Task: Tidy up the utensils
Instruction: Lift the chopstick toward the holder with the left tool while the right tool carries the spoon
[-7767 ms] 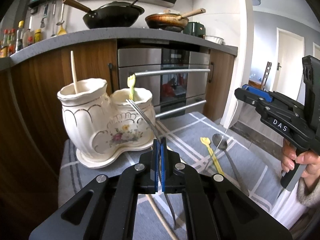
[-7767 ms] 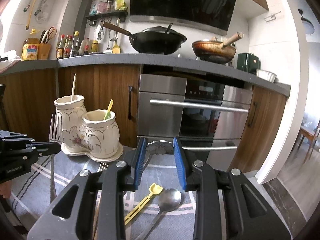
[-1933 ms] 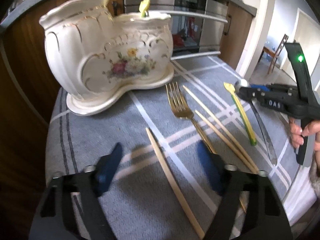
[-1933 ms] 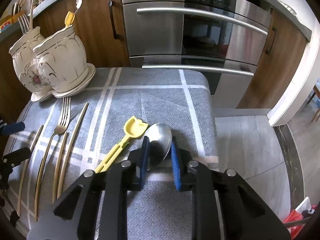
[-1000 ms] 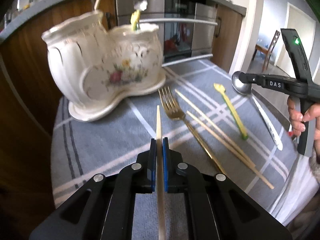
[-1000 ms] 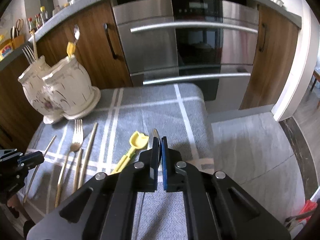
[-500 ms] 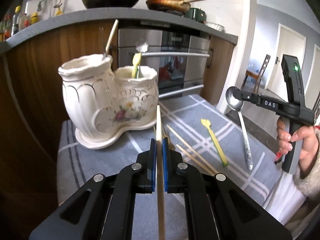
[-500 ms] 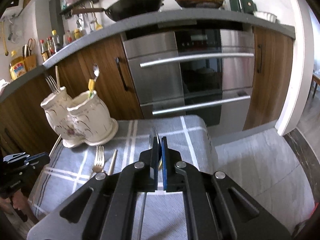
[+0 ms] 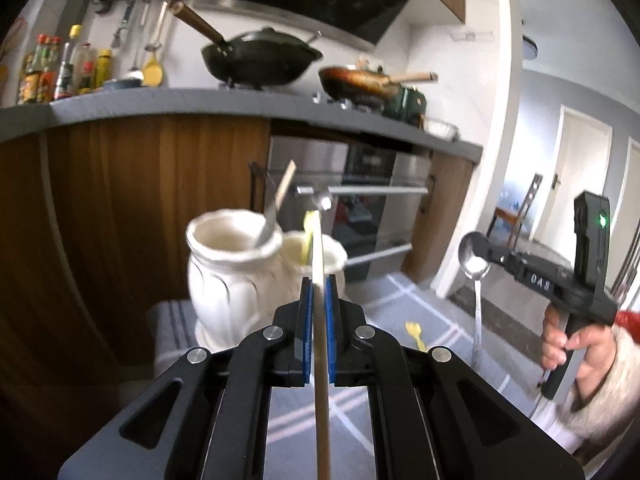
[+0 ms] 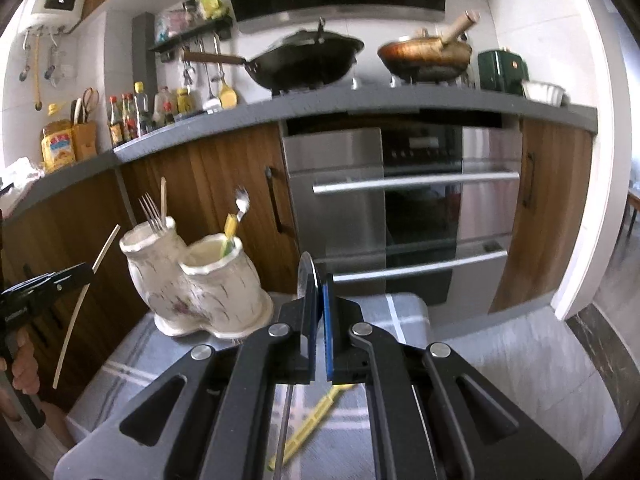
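My left gripper (image 9: 318, 292) is shut on a wooden chopstick (image 9: 320, 344), held in the air pointing at the white ceramic double utensil holder (image 9: 232, 276). My right gripper (image 10: 317, 304) is shut on a metal spoon (image 10: 306, 276), bowl upward, handle hanging down; the spoon also shows in the left wrist view (image 9: 474, 258). The holder (image 10: 200, 280) stands on the grey checked cloth (image 10: 400, 320). Its left pot holds a fork and a chopstick, its right pot a yellow utensil and a small spoon. A yellow utensil (image 10: 308, 424) lies on the cloth.
Behind the table are wooden cabinets and a steel oven (image 10: 400, 200). The counter above carries a black wok (image 10: 308, 64), a pan (image 10: 424, 56) and bottles. The left gripper with its chopstick shows at the left edge of the right wrist view (image 10: 44, 292).
Both grippers have risen off the cloth, the left with the chopstick, the right with the spoon, and both now stand higher, near the holder's rim level.
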A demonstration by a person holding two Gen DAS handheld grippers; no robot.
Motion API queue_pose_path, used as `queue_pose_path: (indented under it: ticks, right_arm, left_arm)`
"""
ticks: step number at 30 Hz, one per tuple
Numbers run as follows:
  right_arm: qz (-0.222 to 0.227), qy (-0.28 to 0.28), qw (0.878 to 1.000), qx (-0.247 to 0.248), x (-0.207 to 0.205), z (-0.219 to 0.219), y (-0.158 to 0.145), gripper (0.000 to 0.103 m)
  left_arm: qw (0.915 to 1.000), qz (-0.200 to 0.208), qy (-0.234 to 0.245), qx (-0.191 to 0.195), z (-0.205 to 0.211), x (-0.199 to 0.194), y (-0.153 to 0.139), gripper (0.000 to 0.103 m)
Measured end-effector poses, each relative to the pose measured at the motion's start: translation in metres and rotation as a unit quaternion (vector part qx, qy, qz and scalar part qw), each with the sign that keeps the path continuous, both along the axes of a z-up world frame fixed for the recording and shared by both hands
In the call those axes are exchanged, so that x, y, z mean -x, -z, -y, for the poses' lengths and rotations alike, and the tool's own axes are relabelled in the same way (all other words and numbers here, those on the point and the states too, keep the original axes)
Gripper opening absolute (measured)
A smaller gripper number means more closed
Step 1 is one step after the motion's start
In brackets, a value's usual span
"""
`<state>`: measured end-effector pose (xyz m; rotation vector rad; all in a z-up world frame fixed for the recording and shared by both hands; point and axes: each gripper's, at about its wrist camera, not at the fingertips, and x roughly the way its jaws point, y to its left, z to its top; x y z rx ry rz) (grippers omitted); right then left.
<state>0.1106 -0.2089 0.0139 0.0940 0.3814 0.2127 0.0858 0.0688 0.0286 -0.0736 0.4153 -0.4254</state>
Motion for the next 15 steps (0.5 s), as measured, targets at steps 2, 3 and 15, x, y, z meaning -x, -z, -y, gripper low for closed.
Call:
queue_pose_path:
  ticks: [2,3,15]
  right_arm:
    - [0.010,-0.003,1.000,0.001,-0.003,-0.006,-0.011,0.003]
    - [0.015,-0.006,1.000,0.004,-0.006,-0.010,-0.017,0.003]
    - [0.074,-0.024,0.997,-0.009,-0.050,-0.052,-0.070,0.003]
  left_arm:
    - [0.9999,0.012,-0.008,0.009,-0.006,-0.004,-0.012,0.006]
    - [0.9997,0.017,-0.010,0.012,-0.009,-0.007,-0.017,0.006]
    - [0.9900,0.112,-0.044,0.074,-0.033,-0.061,-0.092,0.006]
